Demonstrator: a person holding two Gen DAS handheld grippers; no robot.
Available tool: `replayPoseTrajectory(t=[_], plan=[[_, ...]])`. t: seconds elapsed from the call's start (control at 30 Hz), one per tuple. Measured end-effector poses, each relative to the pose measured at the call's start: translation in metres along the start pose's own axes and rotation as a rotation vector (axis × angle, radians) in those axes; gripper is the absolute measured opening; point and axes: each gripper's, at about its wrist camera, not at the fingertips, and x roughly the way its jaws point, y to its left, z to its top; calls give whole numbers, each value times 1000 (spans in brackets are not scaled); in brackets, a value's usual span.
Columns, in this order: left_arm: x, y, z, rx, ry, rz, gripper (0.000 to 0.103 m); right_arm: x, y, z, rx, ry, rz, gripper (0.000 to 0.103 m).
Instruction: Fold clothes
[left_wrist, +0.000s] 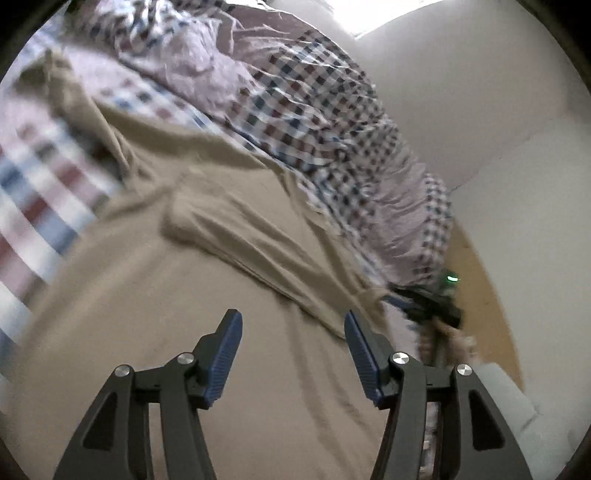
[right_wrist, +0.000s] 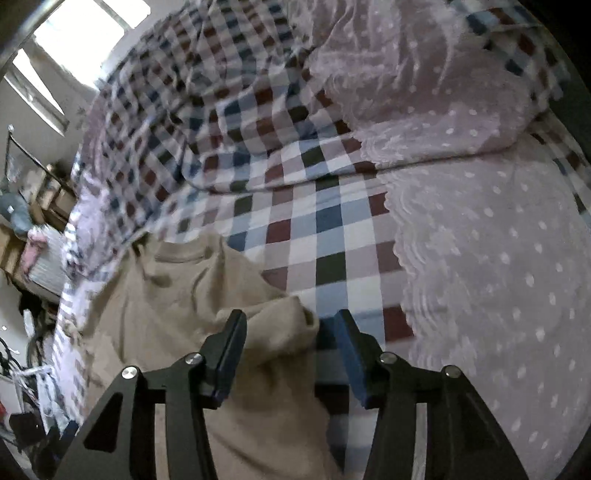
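Observation:
A beige garment (left_wrist: 207, 295) lies spread and creased on the bed, with one long fold (left_wrist: 258, 251) running diagonally across it. My left gripper (left_wrist: 291, 321) hovers open just above its flat lower part, nothing between the blue pads. In the right wrist view the same beige garment (right_wrist: 177, 288) fills the lower left. My right gripper (right_wrist: 290, 321) stands open at its bunched edge. A lump of the cloth (right_wrist: 280, 328) sits between the jaws, against the left finger (right_wrist: 232, 332) and apart from the right one. A dark, blurred device with a green light (left_wrist: 432, 306) shows at the garment's right edge.
A checked red, blue and white bedcover (right_wrist: 306, 236) lies under the garment. A rumpled checked duvet (left_wrist: 314, 110) and a pink dotted lace blanket (right_wrist: 498, 258) are heaped beyond. The bed's edge, a white wall (left_wrist: 480, 110) and brown floor (left_wrist: 480, 295) are on the right. Cluttered shelves (right_wrist: 37, 206) stand far left.

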Motion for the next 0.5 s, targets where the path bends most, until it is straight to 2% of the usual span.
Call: replayPoseTrajectory(t=[0.03,0.07,0.1,0.13,0.27,0.4,0.5], plan=[[10,-1,-5,10,31,-10,62,8,4,3,-30,29,-20,51],[19,-1,-10,19,61,-17,62,13,8,4,-60,49,-41,41],[26,0,-13,24,86,-6,62,15,12,4,-85,58,-56,12],[30,2,-15,20,96,-6,62,15,16,5,-112,60,-75,3],[39,8,-19,4,91,-30,62,8,26,19,-212,22,-215,2],[41,-1,-23,51,114,-39,62,-2,31,40,-275,-37,-366,1],[42,-4,-26,94,118,-17,62,5,24,46,-296,-34,-451,2]])
